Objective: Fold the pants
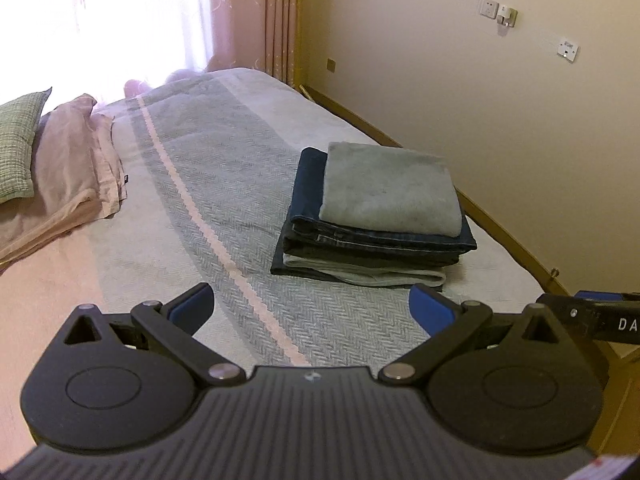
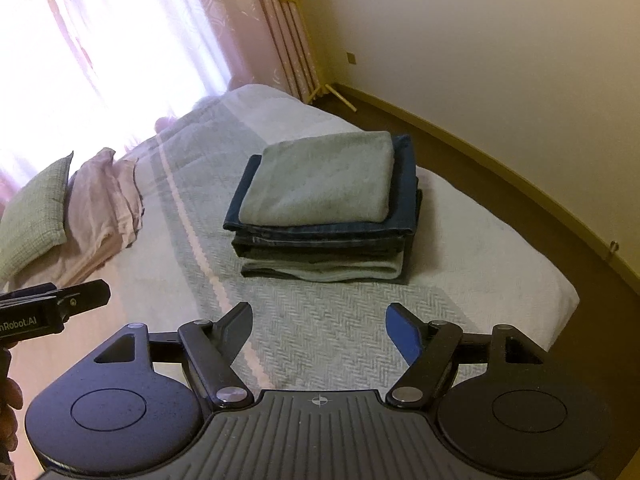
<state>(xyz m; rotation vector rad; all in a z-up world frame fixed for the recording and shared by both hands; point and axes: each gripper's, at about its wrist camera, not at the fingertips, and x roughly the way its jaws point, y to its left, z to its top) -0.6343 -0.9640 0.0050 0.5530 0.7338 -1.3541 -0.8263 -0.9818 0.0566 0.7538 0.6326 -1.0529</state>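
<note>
Presently, both tools hang above the near part of the bed [image 1: 248, 184], well short of the clothing. The left tool [image 1: 311, 312] has its jaws spread wide with nothing between them; its blue-padded fingertips [image 1: 430, 312] are over the herringbone bedspread, not touching it as far as can be seen. The right tool [image 2: 319, 330] is likewise spread apart and empty.

A stack of folded pants [image 1: 376, 236] sits on the bed's far right portion, close to the edge nearest the cream wall [image 1: 500, 120]. Top layer: a grey-green folded garment [image 2: 320, 180], lying square on dark blue jeans [image 2: 324, 236], which extend past it on the left and far sides. Beneath the jeans a light grey-green piece [image 2: 320, 270] rests over a dark bottom layer. Edges are roughly aligned and the stack stands level.

At the bed's left end, a green pillow [image 1: 18, 148] leans against a pink pillow [image 1: 76, 168]. Pink curtains [image 2: 280, 32] hang behind, beside a brightly lit window. Part of a hand [image 2: 10, 400] shows at the left border of the right wrist view.
</note>
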